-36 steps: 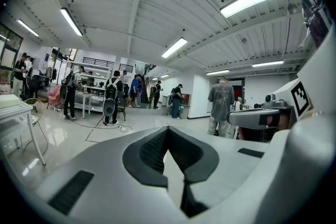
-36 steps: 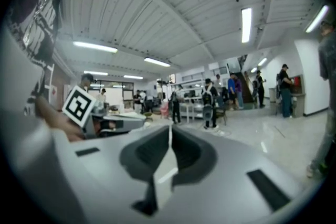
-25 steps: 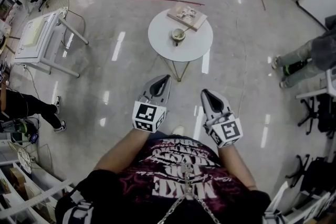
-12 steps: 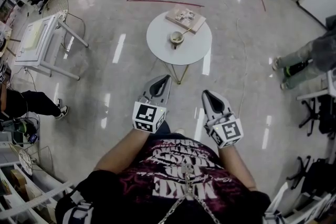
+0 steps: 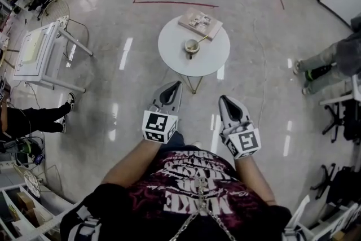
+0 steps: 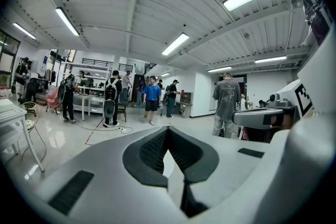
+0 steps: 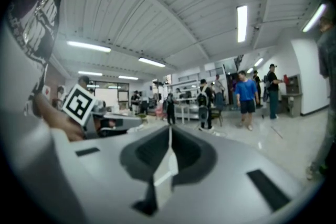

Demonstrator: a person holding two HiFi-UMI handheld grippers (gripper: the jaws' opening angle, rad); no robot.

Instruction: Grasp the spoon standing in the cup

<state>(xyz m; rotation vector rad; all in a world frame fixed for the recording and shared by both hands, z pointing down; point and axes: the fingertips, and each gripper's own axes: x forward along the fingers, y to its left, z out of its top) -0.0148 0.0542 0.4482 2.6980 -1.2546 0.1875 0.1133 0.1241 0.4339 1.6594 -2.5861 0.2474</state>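
A pale cup (image 5: 192, 46) stands on a small round white table (image 5: 175, 56) ahead of me, far out of reach. A spoon with a gold handle (image 5: 201, 39) stands in the cup and leans to the back right. My left gripper (image 5: 177, 83) and right gripper (image 5: 221, 98) are held close in front of my chest, both pointing at the table, both shut with nothing in them. The left gripper (image 6: 167, 129) in its own view and the right gripper (image 7: 170, 128) in its own view face across the room, and neither of those views shows the cup.
A flat book or box (image 5: 201, 22) lies at the table's far edge. A white stand (image 5: 34, 48) and a wire chair (image 5: 55, 8) are at the left. A seated person's legs (image 5: 318, 65) reach in from the right. Red tape (image 5: 169, 1) marks the glossy floor. Several people stand at the far side.
The table with the cup has drawn slightly nearer and lower in the head view. Both grippers keep their place at my chest and stay shut.
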